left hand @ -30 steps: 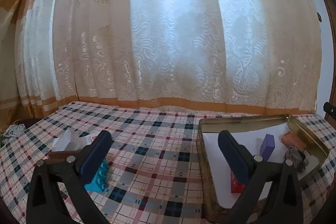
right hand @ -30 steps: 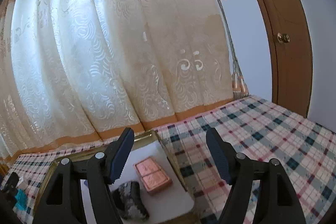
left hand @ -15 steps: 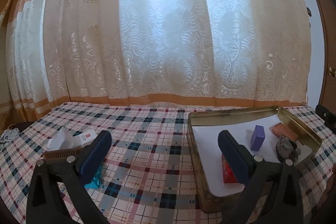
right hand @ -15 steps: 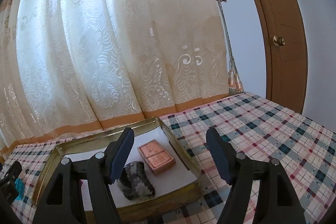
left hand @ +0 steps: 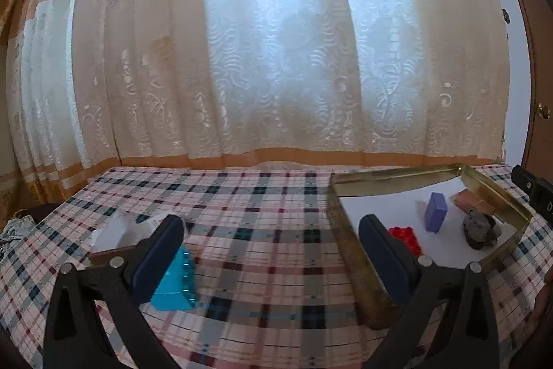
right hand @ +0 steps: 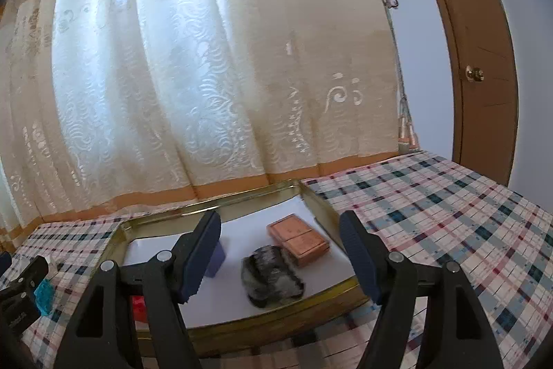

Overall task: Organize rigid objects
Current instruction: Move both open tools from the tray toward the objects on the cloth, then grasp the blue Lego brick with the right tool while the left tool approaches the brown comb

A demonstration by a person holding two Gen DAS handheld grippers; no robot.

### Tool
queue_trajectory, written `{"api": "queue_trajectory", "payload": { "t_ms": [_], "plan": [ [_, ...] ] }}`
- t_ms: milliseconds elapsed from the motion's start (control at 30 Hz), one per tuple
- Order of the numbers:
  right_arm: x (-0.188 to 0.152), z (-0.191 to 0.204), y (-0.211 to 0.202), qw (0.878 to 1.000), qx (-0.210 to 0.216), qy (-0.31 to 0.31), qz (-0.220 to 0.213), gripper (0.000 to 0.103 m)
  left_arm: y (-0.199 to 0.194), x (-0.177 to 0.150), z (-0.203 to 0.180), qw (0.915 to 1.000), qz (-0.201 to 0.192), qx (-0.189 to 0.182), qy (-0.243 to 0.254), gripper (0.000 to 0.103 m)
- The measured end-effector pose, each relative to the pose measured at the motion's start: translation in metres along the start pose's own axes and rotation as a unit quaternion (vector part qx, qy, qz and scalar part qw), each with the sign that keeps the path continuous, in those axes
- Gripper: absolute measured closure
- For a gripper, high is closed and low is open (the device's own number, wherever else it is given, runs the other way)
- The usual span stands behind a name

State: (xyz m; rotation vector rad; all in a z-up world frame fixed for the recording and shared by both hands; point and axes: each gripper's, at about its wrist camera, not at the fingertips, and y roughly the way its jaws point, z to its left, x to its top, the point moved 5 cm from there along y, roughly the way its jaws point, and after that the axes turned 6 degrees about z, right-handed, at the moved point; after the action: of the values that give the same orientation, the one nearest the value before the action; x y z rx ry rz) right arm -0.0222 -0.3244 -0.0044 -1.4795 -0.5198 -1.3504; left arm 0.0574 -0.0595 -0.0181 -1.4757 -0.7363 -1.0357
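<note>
A gold metal tray (left hand: pixel 337 220) lined with white paper sits on the plaid table at the right. In it are a purple block (left hand: pixel 435 211), a red studded brick (left hand: pixel 406 237), a copper-coloured box (right hand: pixel 299 239) and a dark grey lump (right hand: pixel 273 275). A cyan studded brick (left hand: pixel 174 282) lies on the cloth left of the tray, behind my left finger. My left gripper (left hand: pixel 269 260) is open and empty above the cloth between brick and tray. My right gripper (right hand: pixel 281 253) is open and empty above the tray's near edge (right hand: pixel 262 320).
Crumpled white paper (left hand: pixel 114 229) and a brown flat item lie at the table's left. A lace curtain (left hand: pixel 276 57) hangs behind the table. A brown door (right hand: pixel 484 57) stands at the right. The plaid cloth (right hand: pixel 449 213) stretches right of the tray.
Both grippers have pulled back and lifted, so the tray and its contents show more fully. Both stay open and empty. The objects have not moved.
</note>
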Motion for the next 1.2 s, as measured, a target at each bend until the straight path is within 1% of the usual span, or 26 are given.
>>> {"api": "queue_trajectory", "payload": {
  "t_ms": [200, 300, 533, 700, 833, 933, 1067, 1133, 1200],
  "plan": [
    [-0.006, 0.017, 0.000, 1.000, 0.016, 0.006, 0.013, 0.030, 0.000, -0.001, 0.023, 1.0000, -0.001, 0.009, -0.001, 0.000],
    [-0.009, 0.029, 0.001, 1.000, 0.021, 0.000, 0.019, 0.030, 0.001, -0.002, 0.035, 0.9999, -0.003, 0.016, -0.002, 0.000],
    [-0.016, 0.072, -0.002, 0.998, 0.044, -0.047, 0.021, 0.030, 0.003, -0.003, 0.072, 0.9994, -0.002, 0.032, -0.015, 0.000],
    [-0.026, 0.111, -0.004, 0.994, 0.079, -0.068, 0.033, 0.030, 0.005, -0.004, 0.102, 0.9986, -0.001, 0.045, -0.027, 0.000],
    [-0.036, 0.147, -0.005, 0.989, 0.114, -0.087, 0.048, 0.030, 0.009, -0.004, 0.136, 0.9967, 0.002, 0.065, -0.049, 0.000],
    [-0.043, 0.172, -0.006, 0.984, 0.141, -0.096, 0.059, 0.030, 0.013, -0.006, 0.169, 0.9926, 0.006, 0.095, -0.075, 0.000],
    [-0.054, 0.204, -0.005, 0.975, 0.172, -0.110, 0.082, 0.030, 0.016, -0.008, 0.204, 0.9875, 0.009, 0.122, -0.100, 0.000],
    [-0.060, 0.219, -0.005, 0.971, 0.188, -0.117, 0.095, 0.030, 0.016, -0.010, 0.217, 0.9850, 0.011, 0.131, -0.111, 0.000],
    [-0.065, 0.231, -0.004, 0.967, 0.199, -0.123, 0.106, 0.030, 0.018, -0.011, 0.228, 0.9833, 0.015, 0.130, -0.127, 0.000]
  ]
}}
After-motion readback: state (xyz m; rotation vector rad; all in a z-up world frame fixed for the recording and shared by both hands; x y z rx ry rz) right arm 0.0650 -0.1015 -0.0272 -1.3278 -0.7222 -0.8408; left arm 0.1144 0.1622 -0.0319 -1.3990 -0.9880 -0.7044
